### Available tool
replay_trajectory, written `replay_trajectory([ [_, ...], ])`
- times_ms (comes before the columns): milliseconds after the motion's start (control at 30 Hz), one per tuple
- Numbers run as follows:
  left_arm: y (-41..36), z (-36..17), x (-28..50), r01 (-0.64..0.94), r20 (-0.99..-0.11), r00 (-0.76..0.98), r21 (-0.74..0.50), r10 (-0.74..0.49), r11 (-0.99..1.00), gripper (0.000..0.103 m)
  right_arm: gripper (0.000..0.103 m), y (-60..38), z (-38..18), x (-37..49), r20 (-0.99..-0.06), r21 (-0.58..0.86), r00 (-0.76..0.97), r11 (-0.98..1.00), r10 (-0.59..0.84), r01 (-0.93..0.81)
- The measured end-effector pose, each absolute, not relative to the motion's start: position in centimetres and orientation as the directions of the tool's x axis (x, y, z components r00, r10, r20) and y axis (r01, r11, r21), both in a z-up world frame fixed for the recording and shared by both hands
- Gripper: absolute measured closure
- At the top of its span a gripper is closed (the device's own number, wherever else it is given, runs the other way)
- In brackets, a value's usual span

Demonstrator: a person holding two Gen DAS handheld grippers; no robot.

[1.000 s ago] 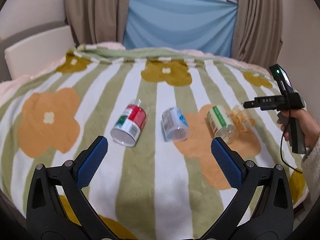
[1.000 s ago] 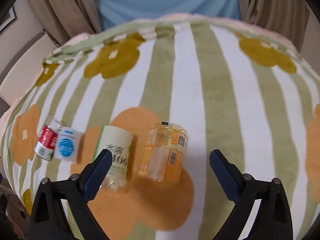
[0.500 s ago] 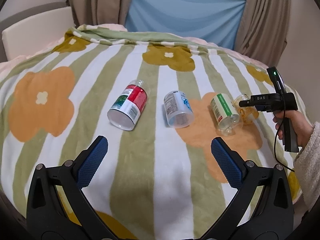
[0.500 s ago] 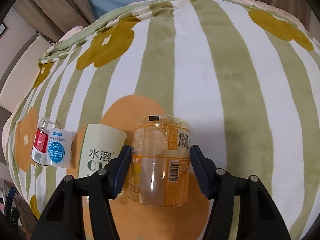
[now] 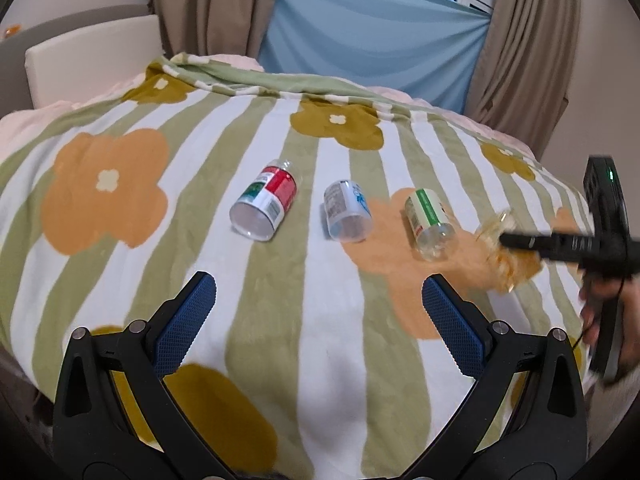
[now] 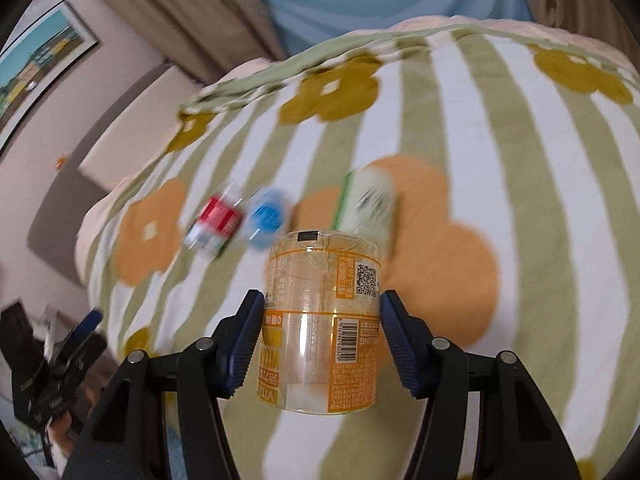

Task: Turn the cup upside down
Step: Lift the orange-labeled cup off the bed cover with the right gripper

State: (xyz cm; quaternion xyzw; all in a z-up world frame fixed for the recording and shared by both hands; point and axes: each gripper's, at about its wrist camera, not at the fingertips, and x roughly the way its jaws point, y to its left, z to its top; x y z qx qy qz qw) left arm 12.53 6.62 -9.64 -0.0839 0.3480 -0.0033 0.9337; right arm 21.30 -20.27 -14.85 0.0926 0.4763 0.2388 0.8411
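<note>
Now the right gripper (image 6: 322, 342) clamps the orange cup (image 6: 320, 326) between its blue pads, lifted off the blanket (image 6: 540, 208). Three more cups lie on their sides at its 11 to 12 o'clock. Meanwhile the left gripper (image 5: 318, 320) hangs wide, holding nothing.

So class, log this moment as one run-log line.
right tongs: shut on orange cup, lifted | left tongs: open, empty | three cups lying on blanket

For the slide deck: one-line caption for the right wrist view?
Right gripper clamps the clear orange-labelled cup above the striped floral blanket.
</note>
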Motion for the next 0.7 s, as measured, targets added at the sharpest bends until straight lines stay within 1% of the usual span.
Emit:
replay_trajectory([
  [133, 6.3, -9.8, 10.7, -0.048, -0.662, 0.746, -0.169, -0.078, 0.984, 0.000, 0.047, -18.0, -17.3, 18.0, -0.758, 0.414, 0.401, 0.854, 0.515, -0.314],
  [233, 6.4, -10.4, 9.3, -0.048, -0.679, 0.729, -0.181, -0.089, 0.982, 0.000, 0.047, -17.4, -19.9, 16.8, -0.764, 0.442, 0.388, 0.856, 0.516, -0.268],
  [400, 7.2, -10.4, 7.8, -0.073, -0.690, 0.721, -0.168, -0.064, 0.983, 0.000, 0.047, -17.3, -23.1, 16.8, -0.768, 0.500, 0.357, 0.846, 0.531, -0.185],
  [567, 7.8, -10.0, 7.0, -0.096, -0.687, 0.726, -0.165, -0.044, 0.982, 0.000, 0.047, -17.2, -24.4, 17.0, -0.785, 0.498, 0.337, 0.853, 0.521, -0.157],
  [633, 8.0, -9.9, 7.0, -0.101, -0.688, 0.724, -0.169, -0.044, 0.980, 0.000, 0.042, -17.2, -24.4, 17.3, -0.788, 0.500, 0.332, 0.853, 0.519, -0.148],
  [700, 7.9, -9.9, 7.0, -0.102, -0.692, 0.721, -0.172, -0.046, 0.980, 0.000, 0.026, -17.5, -24.5, 17.4, -0.803, 0.484, 0.327, 0.865, 0.499, -0.131],
])
